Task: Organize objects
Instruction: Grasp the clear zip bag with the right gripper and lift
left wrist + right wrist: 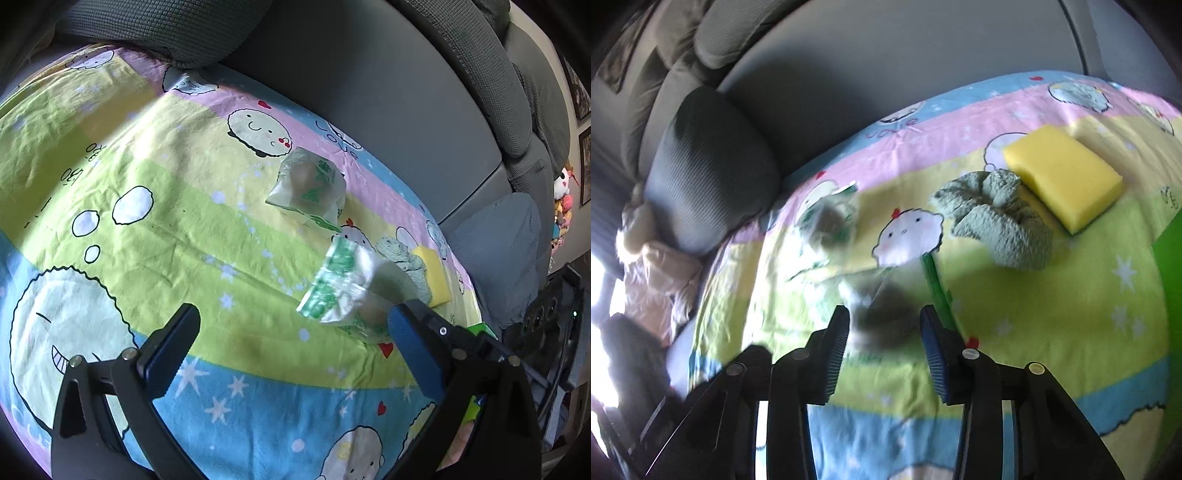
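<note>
Two claws hang over a bed spread with a striped cartoon sheet (155,229). Nearest in the left wrist view, the left claw (291,334) stands released, its fingers wide apart with nothing but sheet between them. Just past its right-hand finger lies a clear plastic bag with green print (340,284), something dark inside it. In the right wrist view the right claw (884,326) straddles that same bag (882,314), its pads (932,350) narrowed to either side of the dark bulge; blur keeps me from telling whether they press on it yet, though a sliver of gap seems to show on each side. A second, similar bag (308,184) rests farther up the sheet, well apart from the first. Beyond the near bag sits a crumpled grey-green cloth (997,218), touching a yellow sponge (1063,177) behind it. A bright green flat thing (1171,273) cuts in at the right edge. Farthest back rise grey cushions (399,96) and a dark pillow (705,170).
</note>
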